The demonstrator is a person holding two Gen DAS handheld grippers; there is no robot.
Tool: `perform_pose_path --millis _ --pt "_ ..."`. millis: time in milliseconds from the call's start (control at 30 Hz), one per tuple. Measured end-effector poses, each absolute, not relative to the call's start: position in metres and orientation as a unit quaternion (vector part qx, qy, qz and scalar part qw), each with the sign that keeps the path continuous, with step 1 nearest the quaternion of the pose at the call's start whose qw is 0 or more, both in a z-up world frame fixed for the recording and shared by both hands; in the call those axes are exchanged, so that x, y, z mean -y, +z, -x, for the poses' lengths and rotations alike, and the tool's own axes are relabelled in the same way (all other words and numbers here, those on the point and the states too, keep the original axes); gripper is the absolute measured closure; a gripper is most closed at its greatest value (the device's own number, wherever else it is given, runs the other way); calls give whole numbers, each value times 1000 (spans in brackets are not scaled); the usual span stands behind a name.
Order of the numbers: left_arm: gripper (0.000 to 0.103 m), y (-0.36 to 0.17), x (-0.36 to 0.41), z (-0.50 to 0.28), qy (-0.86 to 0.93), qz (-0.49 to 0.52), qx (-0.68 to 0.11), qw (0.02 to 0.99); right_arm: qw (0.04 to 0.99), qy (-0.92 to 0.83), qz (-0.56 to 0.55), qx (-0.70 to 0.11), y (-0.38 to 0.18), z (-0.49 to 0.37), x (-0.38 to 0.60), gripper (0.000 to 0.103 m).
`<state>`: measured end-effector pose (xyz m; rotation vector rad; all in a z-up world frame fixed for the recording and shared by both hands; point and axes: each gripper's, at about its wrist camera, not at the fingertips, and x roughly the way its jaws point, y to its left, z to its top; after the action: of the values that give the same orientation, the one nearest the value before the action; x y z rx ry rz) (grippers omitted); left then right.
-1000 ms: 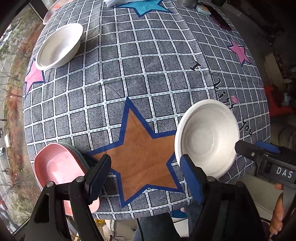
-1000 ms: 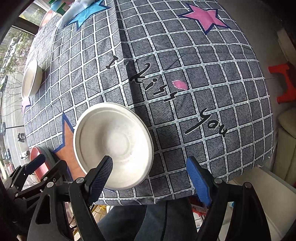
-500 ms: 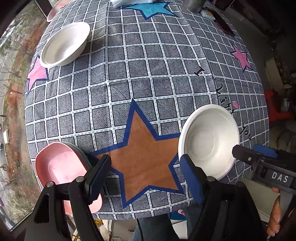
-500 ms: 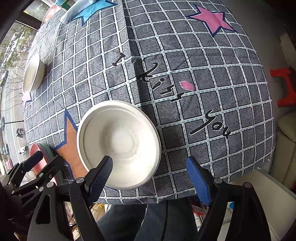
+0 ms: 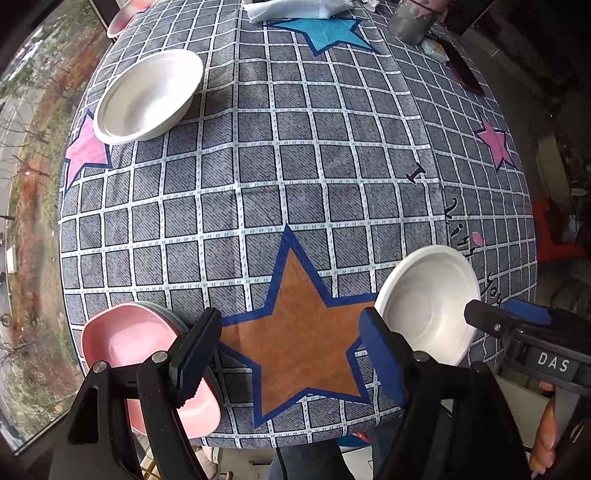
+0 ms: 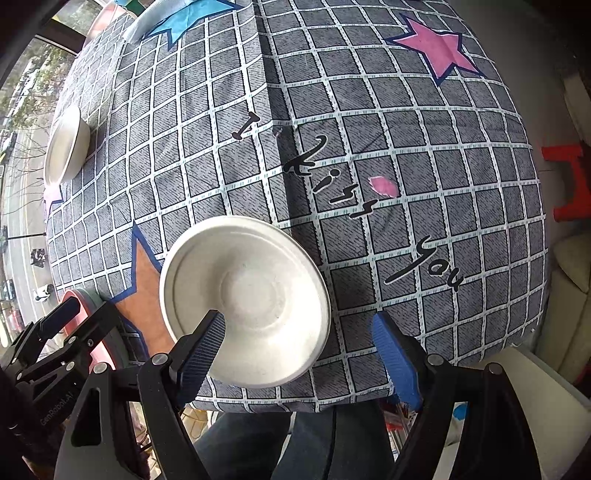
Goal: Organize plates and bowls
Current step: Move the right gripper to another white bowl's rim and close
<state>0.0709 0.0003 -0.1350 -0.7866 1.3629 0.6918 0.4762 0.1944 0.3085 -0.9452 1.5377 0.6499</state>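
A white bowl sits at the near right table edge; it also shows in the right wrist view. My right gripper is open, its left finger over the bowl's near rim. A second white bowl sits at the far left, and shows in the right wrist view. A pink plate on a stack lies at the near left corner. My left gripper is open and empty above the brown star, between the pink plate and the near bowl.
The table carries a grey checked cloth with stars. A folded white cloth, a grey cup and another pink plate stand at the far edge. A red stool stands on the floor to the right.
Both grippers have pulled back and up a little, so more of the table shows. The bowls and plates have not moved. Both grippers stay open.
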Motion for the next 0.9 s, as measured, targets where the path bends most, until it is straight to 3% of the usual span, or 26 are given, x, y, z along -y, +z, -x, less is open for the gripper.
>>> perform_pose_path --millis 500,900 --pt "23 -97 -151 -37 435 355 -531 635 543 377 461 -592 306 -419 -339 20" --pt "23 -145 -242 -8 489 384 -531 575 502 428 483 -577 249 -358 -460 20"
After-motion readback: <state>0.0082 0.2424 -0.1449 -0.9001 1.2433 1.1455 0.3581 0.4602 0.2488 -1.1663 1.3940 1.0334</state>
